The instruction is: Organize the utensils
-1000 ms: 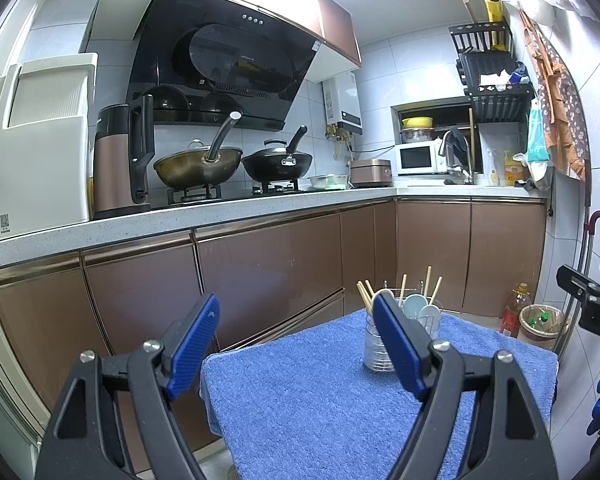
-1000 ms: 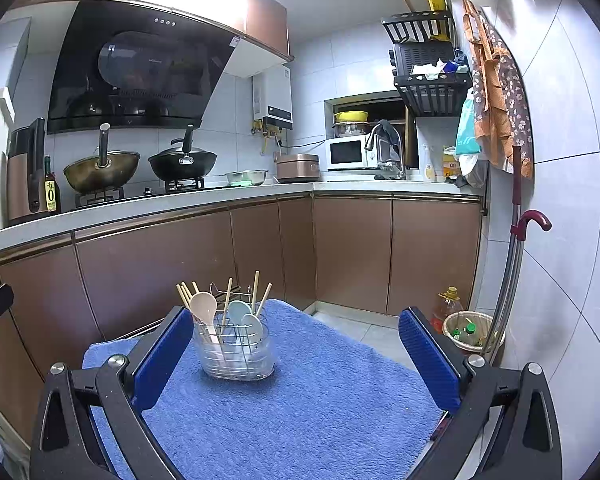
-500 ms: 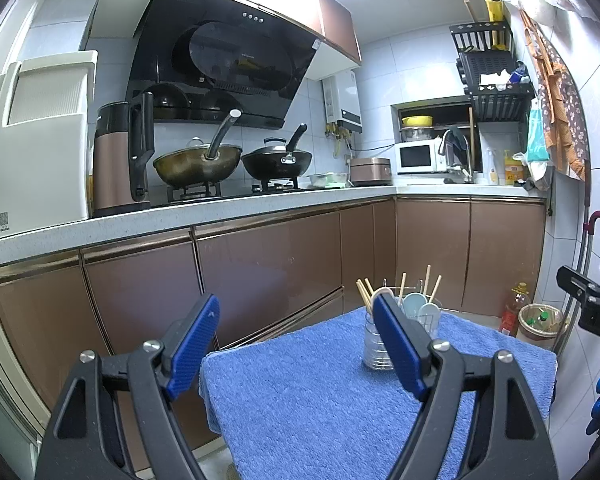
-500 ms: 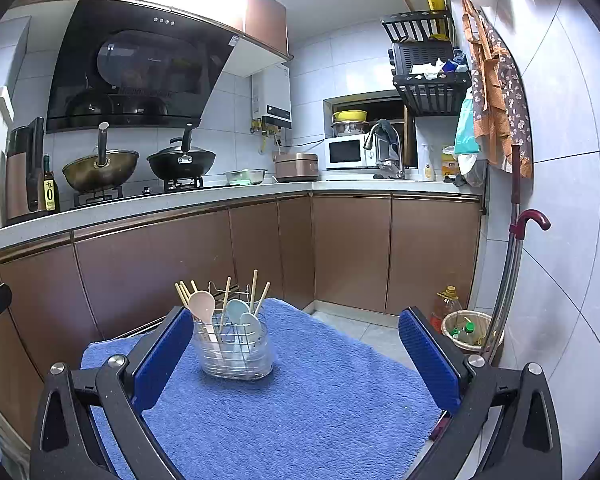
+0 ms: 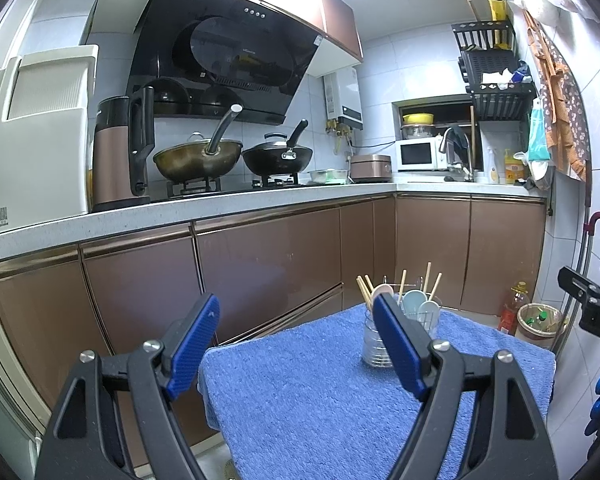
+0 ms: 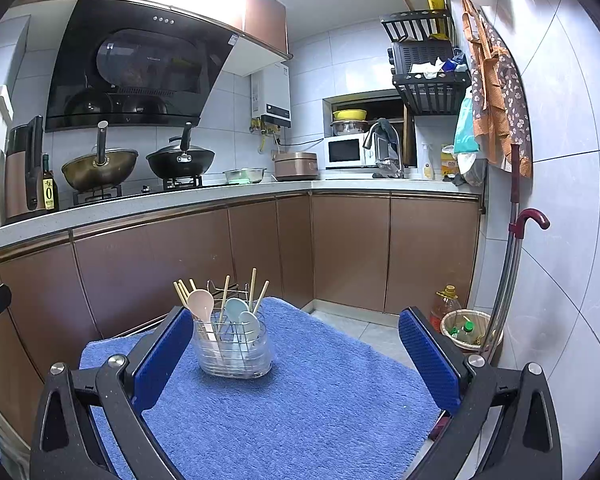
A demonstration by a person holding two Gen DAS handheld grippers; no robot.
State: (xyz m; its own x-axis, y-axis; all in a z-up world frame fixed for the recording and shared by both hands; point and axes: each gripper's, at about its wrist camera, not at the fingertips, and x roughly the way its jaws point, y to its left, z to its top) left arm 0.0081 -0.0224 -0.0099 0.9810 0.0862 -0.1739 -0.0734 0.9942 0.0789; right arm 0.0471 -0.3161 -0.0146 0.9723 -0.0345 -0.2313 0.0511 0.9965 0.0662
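The clear plastic utensil holder with a wire rack stands upright toward the far end of the blue towel-covered table, with pastel spoons and wooden chopsticks upright in it. Nothing lies loose on the towel, so the sorting looks done or not yet begun; any next move means reaching forward to the holder. The left gripper and right gripper both hover wide open and empty.
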